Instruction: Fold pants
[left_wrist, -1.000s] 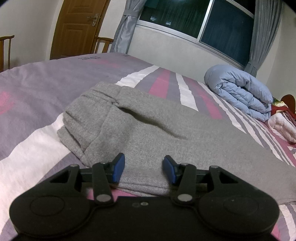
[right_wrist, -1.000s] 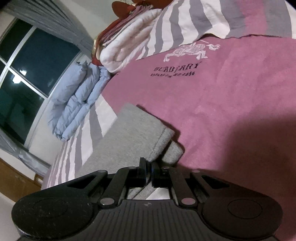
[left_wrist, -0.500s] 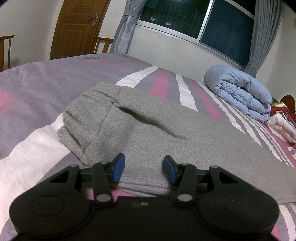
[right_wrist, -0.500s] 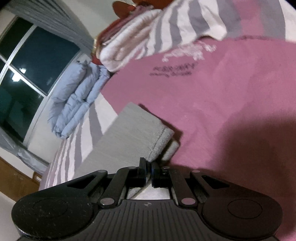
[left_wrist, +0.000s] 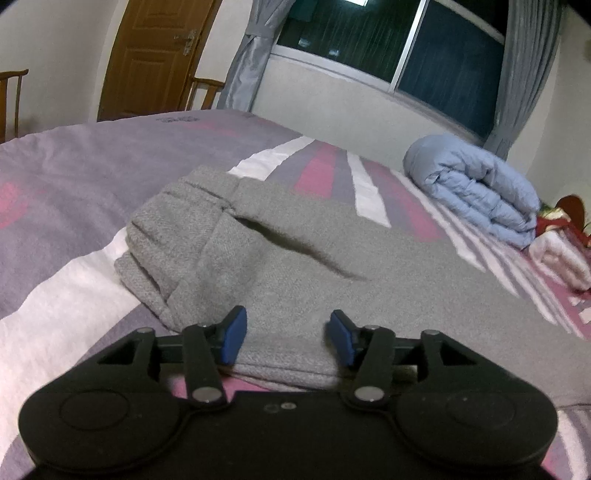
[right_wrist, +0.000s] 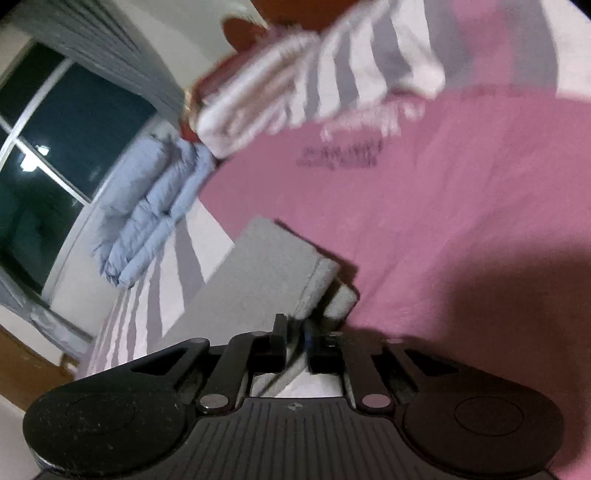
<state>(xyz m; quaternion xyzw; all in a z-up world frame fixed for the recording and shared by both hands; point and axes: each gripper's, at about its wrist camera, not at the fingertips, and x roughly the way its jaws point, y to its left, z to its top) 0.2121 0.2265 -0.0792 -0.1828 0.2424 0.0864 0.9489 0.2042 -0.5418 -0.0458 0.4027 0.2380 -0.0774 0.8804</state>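
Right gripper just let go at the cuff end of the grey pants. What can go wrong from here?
1. The right gripper fingers have just been opening, with grey pants fabric between them; pulling away may snag the cuff and drag the fold.
2. The two cuffs sit offset, so the next fold may come out uneven.
3. The left gripper is open over the hem near the waistband; a shallow pinch could catch only the top layer.

Left hand-held gripper (left_wrist: 284, 334) jaws apart, angled downward, right hand-held gripper (right_wrist: 295, 341) jaws just opening, narrow gap
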